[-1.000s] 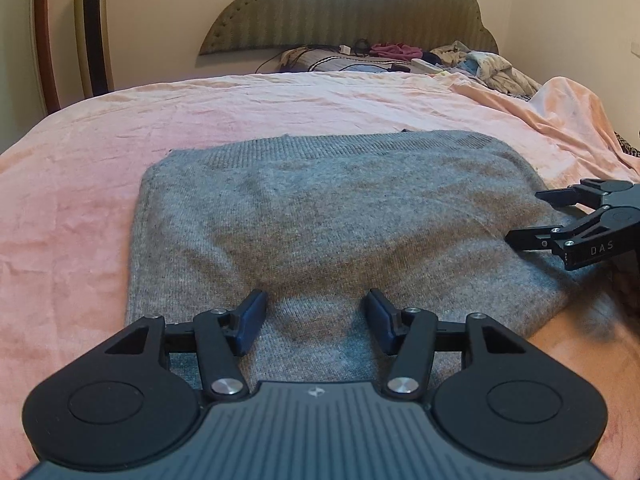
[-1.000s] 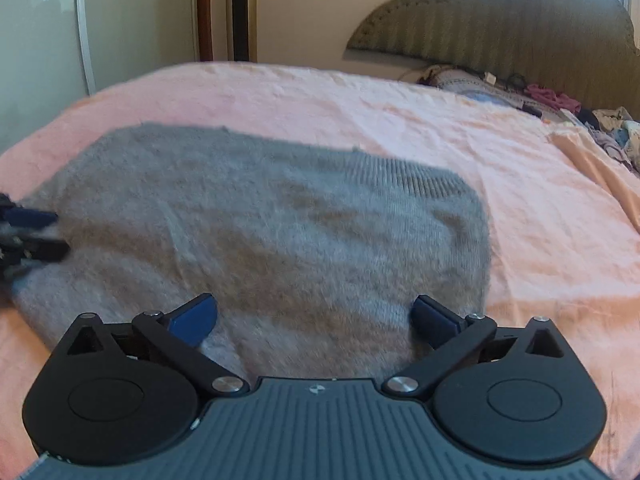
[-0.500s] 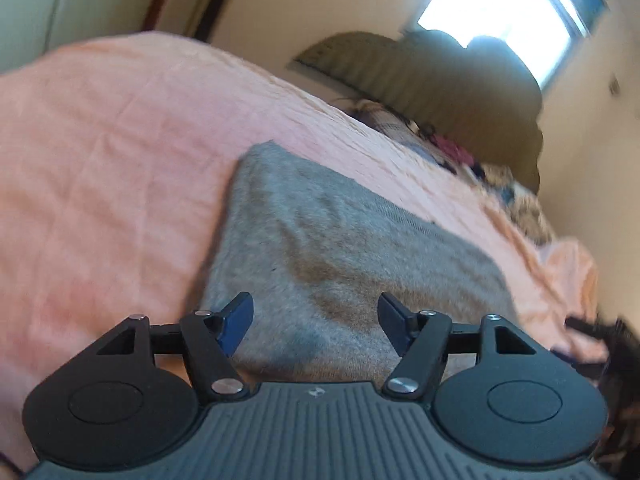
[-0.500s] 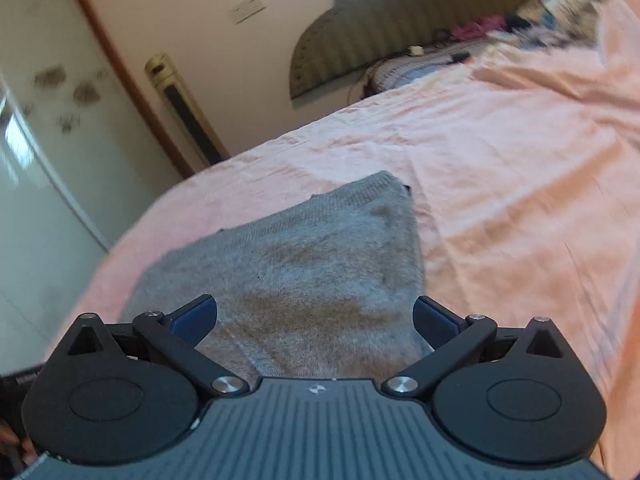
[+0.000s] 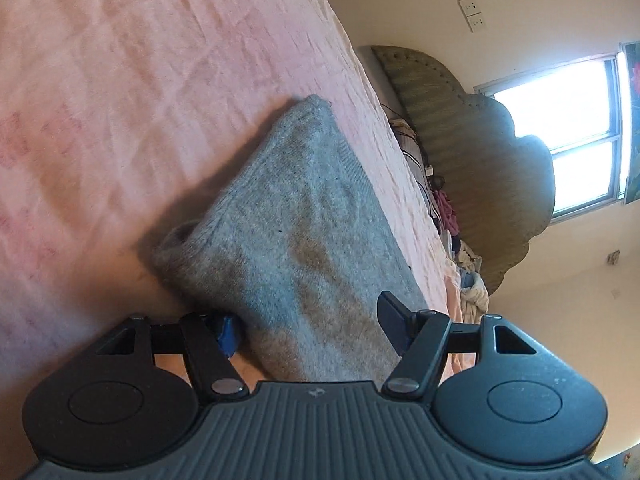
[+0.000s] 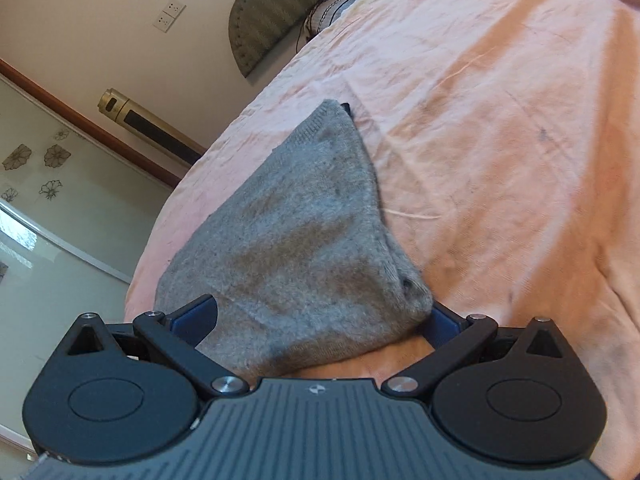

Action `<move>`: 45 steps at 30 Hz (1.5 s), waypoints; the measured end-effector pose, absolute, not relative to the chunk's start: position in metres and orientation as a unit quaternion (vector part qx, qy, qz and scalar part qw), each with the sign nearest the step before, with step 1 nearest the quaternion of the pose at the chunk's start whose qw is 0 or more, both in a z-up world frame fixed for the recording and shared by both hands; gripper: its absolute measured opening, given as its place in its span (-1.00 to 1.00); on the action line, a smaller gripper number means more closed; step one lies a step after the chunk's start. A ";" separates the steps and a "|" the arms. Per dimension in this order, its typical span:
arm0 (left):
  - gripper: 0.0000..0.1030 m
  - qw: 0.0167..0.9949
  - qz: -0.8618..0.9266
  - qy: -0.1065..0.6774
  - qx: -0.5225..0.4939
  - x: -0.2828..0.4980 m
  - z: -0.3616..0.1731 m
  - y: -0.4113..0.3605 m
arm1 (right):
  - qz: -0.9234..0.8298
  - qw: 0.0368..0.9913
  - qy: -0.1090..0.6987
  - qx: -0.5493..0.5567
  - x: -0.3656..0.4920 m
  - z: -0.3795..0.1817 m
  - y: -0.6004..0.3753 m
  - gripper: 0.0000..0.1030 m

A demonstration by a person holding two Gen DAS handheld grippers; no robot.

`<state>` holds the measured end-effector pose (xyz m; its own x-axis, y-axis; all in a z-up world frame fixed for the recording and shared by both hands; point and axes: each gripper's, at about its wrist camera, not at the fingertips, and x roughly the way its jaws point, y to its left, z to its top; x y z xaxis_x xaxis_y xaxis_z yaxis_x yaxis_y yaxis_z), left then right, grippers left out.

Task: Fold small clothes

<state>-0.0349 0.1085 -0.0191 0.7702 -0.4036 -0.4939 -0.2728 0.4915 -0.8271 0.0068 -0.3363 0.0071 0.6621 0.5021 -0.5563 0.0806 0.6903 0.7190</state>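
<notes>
A grey knitted sweater point(image 5: 304, 220) lies folded flat on the pink bed sheet point(image 5: 120, 100). My left gripper point(image 5: 310, 324) is rolled on its side and open at the sweater's near left corner. One blue pad point(image 5: 228, 332) is tucked under the edge and the other stands above the knit. Neither pad presses. In the right wrist view the sweater point(image 6: 296, 232) runs away from me over the sheet point(image 6: 500, 120). My right gripper point(image 6: 320, 318) is open wide across the near right corner, with one pad point(image 6: 444, 320) partly hidden beneath the fabric.
A padded headboard point(image 5: 472, 152) stands at the far end of the bed with a pile of loose clothes point(image 5: 444, 208) in front of it. A bright window point(image 5: 572, 120) is behind it. A tall tower fan point(image 6: 148, 124) stands by the wall.
Both grippers have rolled onto their sides and moved out to the sweater's near corners, each now with one finger under the edge. The left jaws stand wider than a second ago.
</notes>
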 end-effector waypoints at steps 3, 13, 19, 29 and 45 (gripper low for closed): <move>0.23 0.800 -0.037 0.338 -0.495 -0.031 -0.019 0.105 | 0.128 0.814 0.386 0.414 0.018 0.003 -0.338 1.00; -0.88 0.806 -0.013 0.374 -0.458 -0.027 -0.024 0.118 | 0.142 0.790 0.413 0.430 0.028 -0.019 -0.340 -0.76; -0.92 0.839 -0.064 0.339 -0.420 -0.056 0.017 0.131 | 0.187 0.796 0.394 0.419 -0.002 0.010 -0.354 -0.78; -0.85 0.870 -0.023 0.362 -0.334 -0.073 0.018 0.136 | 0.120 0.842 0.369 0.375 -0.017 0.029 -0.371 0.76; -0.61 0.927 -0.037 0.363 -0.091 0.053 0.021 0.013 | 0.110 0.912 0.385 0.084 0.158 0.019 -0.250 0.79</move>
<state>0.0527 0.0125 0.0210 0.7336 -0.1357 -0.6659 0.0029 0.9805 -0.1966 0.1582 -0.2496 0.0186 0.6789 0.2655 -0.6846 -0.1357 0.9616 0.2384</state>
